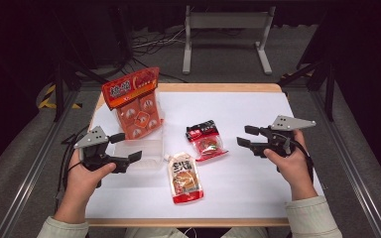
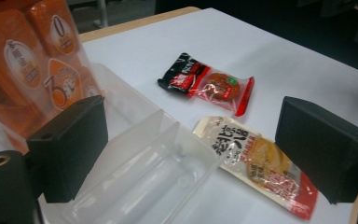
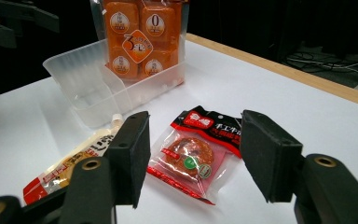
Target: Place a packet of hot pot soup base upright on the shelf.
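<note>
**Snack packs wait beside the sorting tray**

High view: right gripper (image 1: 244, 136), jaws apart and empty, faces the red snack packet (image 1: 207, 140) lying flat mid-table. Left gripper view: jaws wide over the clear tray (image 2: 144, 163). Right gripper view: the slick packet (image 3: 193, 151) could slide from a shallow pinch

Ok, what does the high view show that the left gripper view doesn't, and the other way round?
High view adds: the left gripper and right gripper, both open and empty, and a grey stand beyond the table. Left gripper view adds: the divider wall inside the clear tray, close between open jaws. Both share: that tray, the orange pack standing in it, the snack packet and the spouted pouch.
</note>
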{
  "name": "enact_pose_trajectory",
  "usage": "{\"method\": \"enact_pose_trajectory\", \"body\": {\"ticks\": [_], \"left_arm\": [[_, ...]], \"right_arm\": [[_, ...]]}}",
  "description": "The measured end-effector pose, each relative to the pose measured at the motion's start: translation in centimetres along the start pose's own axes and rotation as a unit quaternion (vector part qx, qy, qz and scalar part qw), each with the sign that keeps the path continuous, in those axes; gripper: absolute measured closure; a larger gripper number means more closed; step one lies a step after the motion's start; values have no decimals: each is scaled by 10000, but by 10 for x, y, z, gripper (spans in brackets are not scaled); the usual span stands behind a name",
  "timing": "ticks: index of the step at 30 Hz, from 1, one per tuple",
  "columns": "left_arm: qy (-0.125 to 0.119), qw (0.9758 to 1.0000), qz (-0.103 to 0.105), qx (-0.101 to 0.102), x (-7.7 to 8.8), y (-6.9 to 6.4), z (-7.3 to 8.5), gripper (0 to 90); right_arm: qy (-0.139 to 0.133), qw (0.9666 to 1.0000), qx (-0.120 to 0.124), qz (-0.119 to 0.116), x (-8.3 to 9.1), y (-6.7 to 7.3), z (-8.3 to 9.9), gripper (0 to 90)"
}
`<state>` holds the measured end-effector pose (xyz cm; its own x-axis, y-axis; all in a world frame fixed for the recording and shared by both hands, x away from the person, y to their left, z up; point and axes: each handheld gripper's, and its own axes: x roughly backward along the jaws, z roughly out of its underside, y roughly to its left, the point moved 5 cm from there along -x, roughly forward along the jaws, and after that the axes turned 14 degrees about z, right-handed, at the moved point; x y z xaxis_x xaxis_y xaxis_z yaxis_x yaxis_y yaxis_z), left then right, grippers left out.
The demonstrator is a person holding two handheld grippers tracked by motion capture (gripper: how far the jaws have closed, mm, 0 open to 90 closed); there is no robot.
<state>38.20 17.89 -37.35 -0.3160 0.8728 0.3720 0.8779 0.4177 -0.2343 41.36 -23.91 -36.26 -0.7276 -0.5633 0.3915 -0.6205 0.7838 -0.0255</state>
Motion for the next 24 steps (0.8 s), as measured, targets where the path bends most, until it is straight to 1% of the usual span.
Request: {"method": "enact_pose_trajectory", "body": {"ticks": [2,4,8,10,11,13,16,18,19,20,21,22,24], "left_arm": [[101,9999,79,-24,0,-3,1,144],[156,9998,132,-2,-1,-5,2,146],[182,9997,171,-30,-2,-7,1,144],[195,9996,198,-3,-3,-9,1,143],[230,9995,196,-39,-3,-9,1,142],[290,9994,190,-45,-5,-10,1,143],[350,9991,242,-54,-6,-11,2,145],[336,9991,242,-33,-5,-11,3,144],[336,9991,242,-33,-5,-11,3,143],[315,9991,271,-22,-5,-11,3,143],[299,9991,284,-16,-5,-12,3,141],[307,9991,275,-69,-5,-12,3,140],[309,9991,297,-74,-5,-12,4,137]], "right_arm": [[-2,10000,-27,15,-2,1,0,399],[27,10000,-26,32,-5,2,0,385],[92,9999,-33,75,-12,5,-3,375],[155,9998,-24,89,-18,6,-4,374],[186,9998,-23,93,-20,6,-4,373],[297,9995,-5,118,-29,5,-4,368],[444,9989,-29,154,-42,4,-5,366],[569,9982,-1,198,-51,3,-4,365],[618,9979,-6,197,-56,3,-3,365],[618,9979,-6,197,-56,3,-3,365],[694,9974,-10,175,-62,4,-2,364],[730,9972,-12,179,-67,3,-2,363],[842,9962,6,212,-76,3,0,364]]}}
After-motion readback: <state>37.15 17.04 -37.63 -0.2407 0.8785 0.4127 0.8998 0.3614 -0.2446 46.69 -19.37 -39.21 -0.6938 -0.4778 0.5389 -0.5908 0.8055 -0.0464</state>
